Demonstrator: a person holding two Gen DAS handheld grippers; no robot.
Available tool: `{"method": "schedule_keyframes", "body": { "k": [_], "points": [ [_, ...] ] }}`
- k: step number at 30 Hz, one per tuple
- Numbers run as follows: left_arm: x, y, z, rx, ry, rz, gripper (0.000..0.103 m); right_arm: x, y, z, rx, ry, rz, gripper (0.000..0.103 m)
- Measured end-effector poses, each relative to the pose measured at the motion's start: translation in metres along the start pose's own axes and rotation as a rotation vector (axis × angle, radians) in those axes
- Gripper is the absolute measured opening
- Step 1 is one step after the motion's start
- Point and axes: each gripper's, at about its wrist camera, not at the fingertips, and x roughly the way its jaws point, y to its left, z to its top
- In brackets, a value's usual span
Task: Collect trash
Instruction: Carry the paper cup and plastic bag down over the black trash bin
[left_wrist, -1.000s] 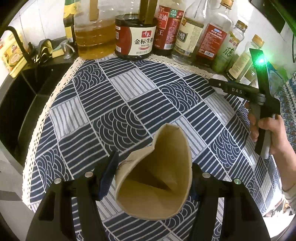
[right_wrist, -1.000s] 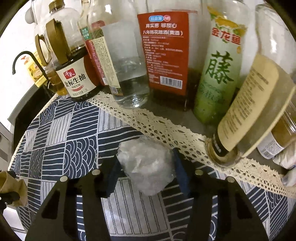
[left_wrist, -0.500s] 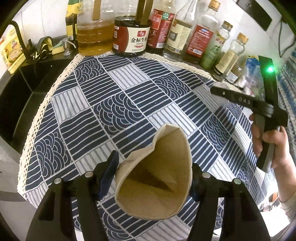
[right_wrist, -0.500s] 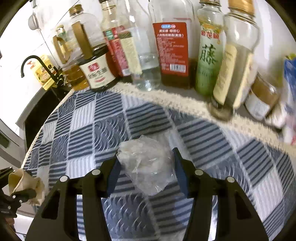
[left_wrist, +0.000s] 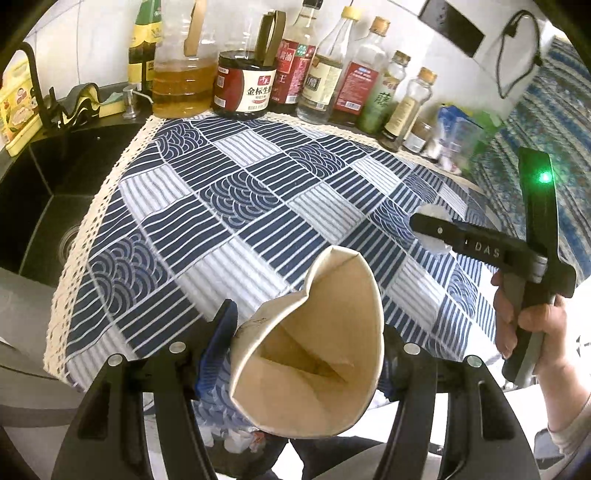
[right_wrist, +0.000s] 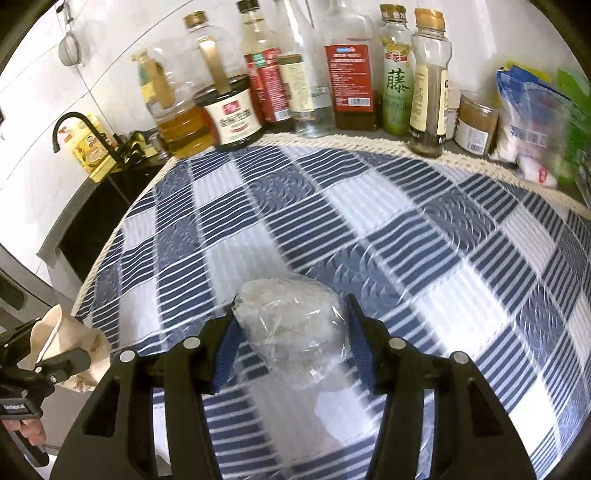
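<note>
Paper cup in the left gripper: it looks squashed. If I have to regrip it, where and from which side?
Grip the paper cup across its crushed side walls below the rim, as the left gripper does now, coming from the closed bottom end. The mouth is folded to a pointed crease at the far side, so its flattened walls offer the pads flatter faces; the thin rim would buckle.

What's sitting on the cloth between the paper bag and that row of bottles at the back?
Nothing. In the left wrist view, the checked tablecloth lies bare from the paper bag to the bottles; the right wrist view shows the same.
</note>
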Motion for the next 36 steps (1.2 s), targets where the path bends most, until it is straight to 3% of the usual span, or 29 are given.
{"method": "schedule_keyframes", "body": {
  "k": [9,21,27,36],
  "points": [
    [-0.03,0.034,-0.044,0.016,0.004,-0.047,0.062,-0.027,0.077,-0.055,-0.008,-0.005,0.038,0.054],
    [-0.041,0.076,-0.103,0.017,0.074,-0.071,0.062,-0.023,0.161,-0.131,-0.024,0.065,0.112,0.054],
    [-0.032,0.096,-0.128,-0.015,0.124,-0.065,0.062,-0.008,0.182,-0.155,-0.037,0.112,0.129,0.054],
    [0.013,0.122,-0.17,-0.058,0.272,-0.077,0.062,0.033,0.179,-0.202,0.024,0.241,0.098,0.054]
  ]
}}
